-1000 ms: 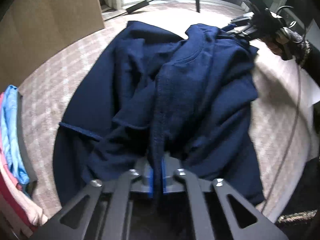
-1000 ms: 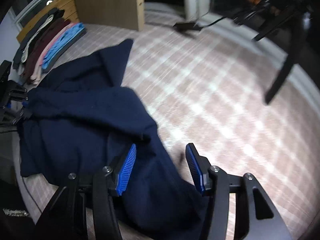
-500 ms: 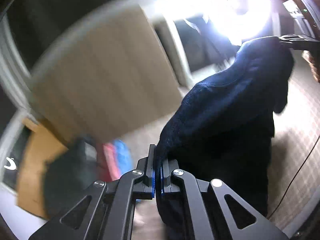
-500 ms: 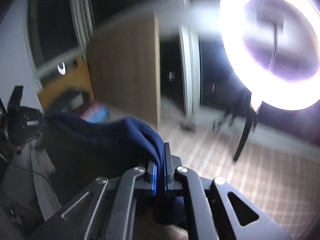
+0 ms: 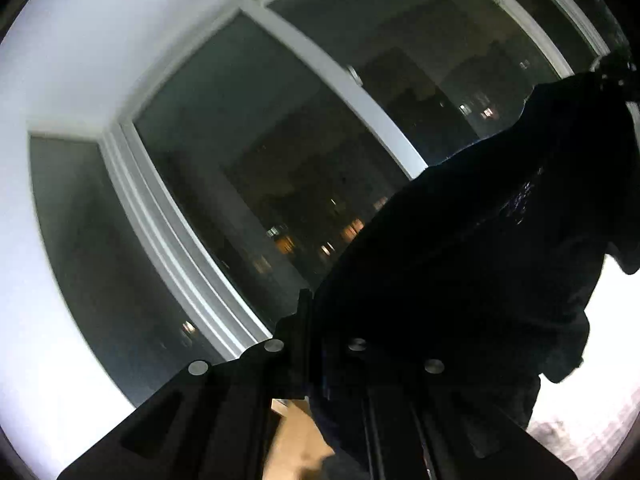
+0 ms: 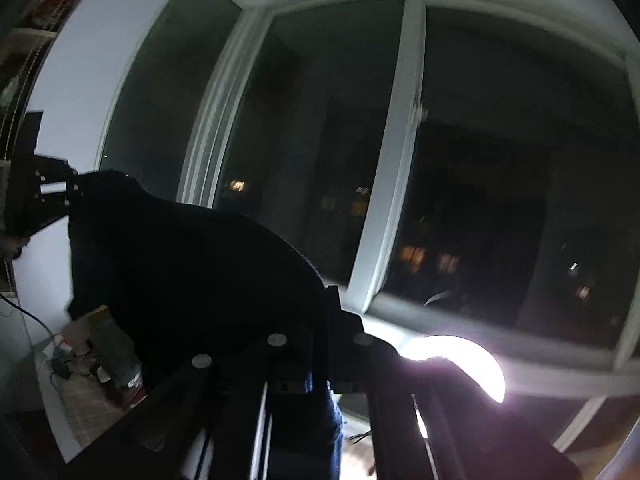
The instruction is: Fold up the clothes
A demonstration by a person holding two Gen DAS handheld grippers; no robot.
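The navy sweater hangs in the air, stretched between both grippers and seen as a dark silhouette against the windows. My left gripper is shut on one edge of it. In the right wrist view the same sweater spans leftward from my right gripper, which is shut on its other edge. The right gripper shows at the far top right of the left wrist view, and the left gripper at the far left of the right wrist view. The lower part of the garment is hidden.
Both cameras point up at large dark windows with white frames and a white ceiling. A bright ring light glares low in the right wrist view. Clutter and cables sit at the lower left there. The checked surface shows bottom right.
Both grippers have swung the sweater further upward, off the checked surface. The right gripper, open one second ago, closed on the cloth. The views now tilt toward the windows and ceiling.
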